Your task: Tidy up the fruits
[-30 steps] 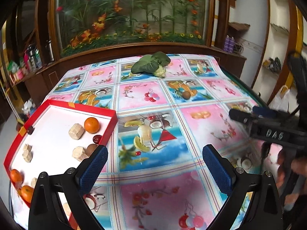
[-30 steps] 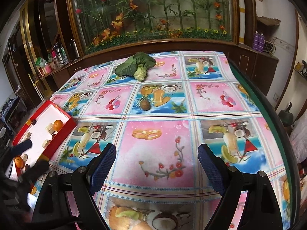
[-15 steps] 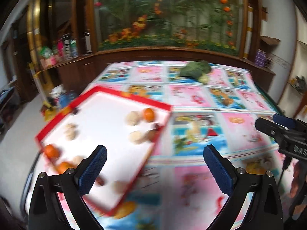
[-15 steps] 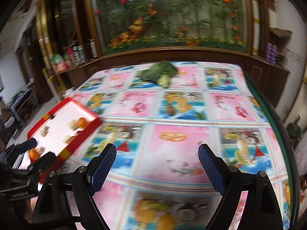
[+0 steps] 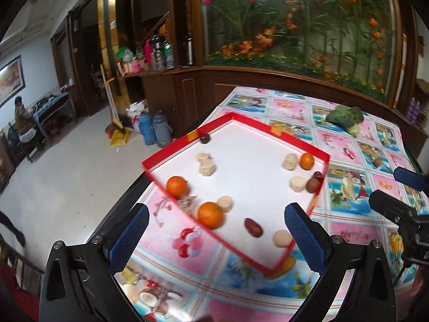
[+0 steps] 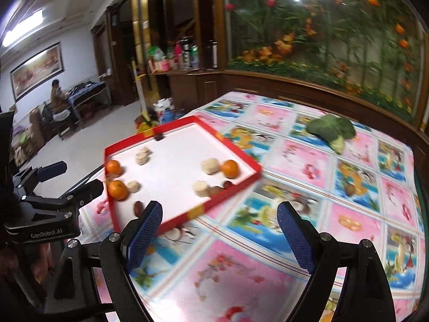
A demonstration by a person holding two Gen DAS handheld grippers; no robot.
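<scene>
A red-rimmed white tray lies at the table's left corner. In it are three oranges, several pale chunks, dark red dates and a brown round fruit. My left gripper hovers open over the tray's near corner with nothing between its fingers; the right wrist view shows it left of the tray. My right gripper is open and empty above the tablecloth, just right of the tray's near edge. It also shows at the right edge of the left wrist view.
A green leafy vegetable lies far back on the fruit-print tablecloth. The table edge drops to the floor left of the tray. Bottles and a dustpan stand on the floor. A wooden planter cabinet backs the table.
Both views have swung left toward the tray, which now fills the middle of the left wrist view. Both grippers stay open and empty. The fruit in the tray has not moved.
</scene>
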